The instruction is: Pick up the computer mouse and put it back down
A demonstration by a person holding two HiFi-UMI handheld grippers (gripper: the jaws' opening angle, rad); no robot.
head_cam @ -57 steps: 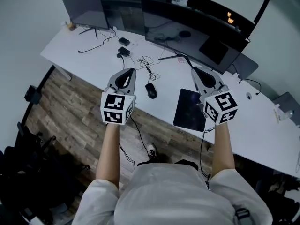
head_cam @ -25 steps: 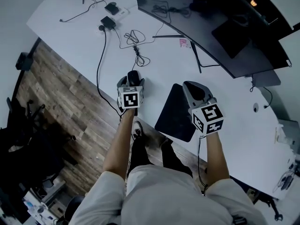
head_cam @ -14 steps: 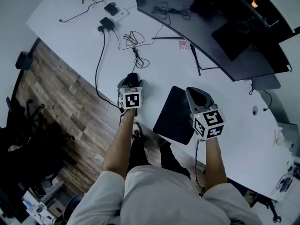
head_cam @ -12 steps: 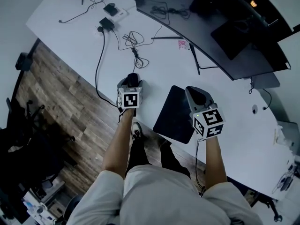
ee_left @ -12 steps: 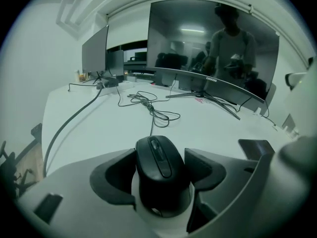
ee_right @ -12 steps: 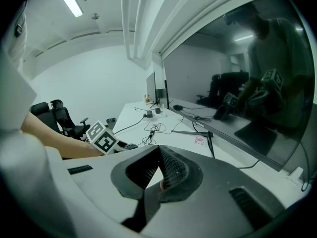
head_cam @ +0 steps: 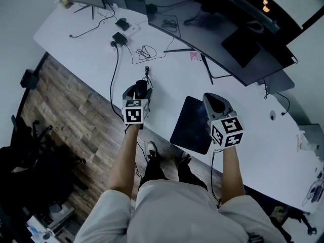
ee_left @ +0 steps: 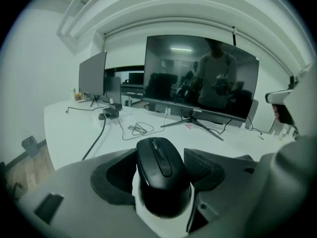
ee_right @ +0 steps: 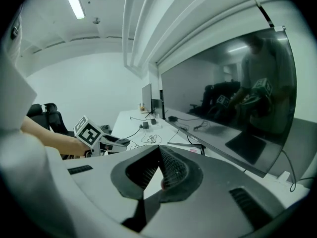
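Note:
A black computer mouse (head_cam: 140, 89) sits between the jaws of my left gripper (head_cam: 139, 85), held above the white desk (head_cam: 76, 39) near its front edge. In the left gripper view the mouse (ee_left: 158, 168) fills the gap, both pads (ee_left: 204, 168) press on its sides, and the jaws are closing on it. My right gripper (head_cam: 213, 98) hovers over the right edge of the dark mouse pad (head_cam: 194, 126). Its jaws meet at the tips (ee_right: 159, 150) with nothing between them.
A wide curved monitor (head_cam: 212, 24) with a V-shaped stand (head_cam: 201, 59) spans the back of the desk. A coiled cable (head_cam: 145, 51) and a black power adapter (head_cam: 120, 37) lie beyond the left gripper. Wooden floor (head_cam: 66, 115) lies below the desk's front edge.
My left gripper has lifted off the desk with the mouse in its jaws. The right gripper has risen a little, still shut.

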